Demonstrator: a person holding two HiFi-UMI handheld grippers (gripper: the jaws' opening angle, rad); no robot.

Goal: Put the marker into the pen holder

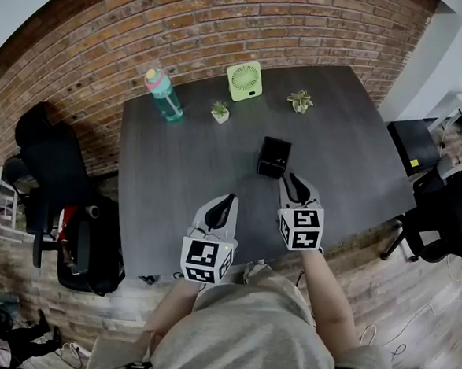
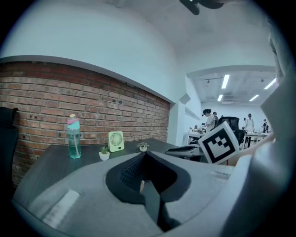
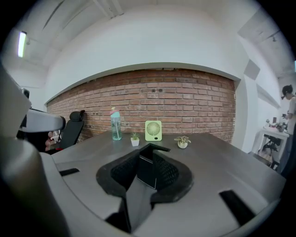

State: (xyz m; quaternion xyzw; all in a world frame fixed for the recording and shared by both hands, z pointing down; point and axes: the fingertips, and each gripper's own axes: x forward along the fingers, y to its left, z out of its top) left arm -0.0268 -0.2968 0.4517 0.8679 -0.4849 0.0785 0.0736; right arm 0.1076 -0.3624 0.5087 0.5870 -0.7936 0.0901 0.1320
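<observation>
Both tools sit low over the near edge of the dark grey wood-grain desk (image 1: 176,184), side by side and apart.

Left tool (image 1: 225,206): jaws together in its own view. Nothing made out between them except a pale sliver at the seam, too small to name.

Right tool (image 1: 295,186): jaws also closed, and empty. It points straight at the black cube-shaped pen holder (image 1: 274,157), which stands upright mid-desk just beyond its tips.

Marker: not found in any view, neither on the desk nor in either tool. The holder's inside is hidden from here, so whether it is in there I cannot say.

Back row by the brick wall, well clear:
- teal water bottle with pink cap (image 1: 164,95)
- pale green desk fan (image 1: 244,80)
- small plant in a white pot (image 1: 219,112)
- second small plant (image 1: 300,102)

Judgement, if the insertion is yet to be done:
- Locate the marker first.
- Open the jaws before reaching, and grip it mid-barrel.
- Bring it upright over the holder's mouth and lower it.
- Let go only once the tip is inside.

The holder looks light and a sideways knock could shove it. The free tool could steady it.
</observation>
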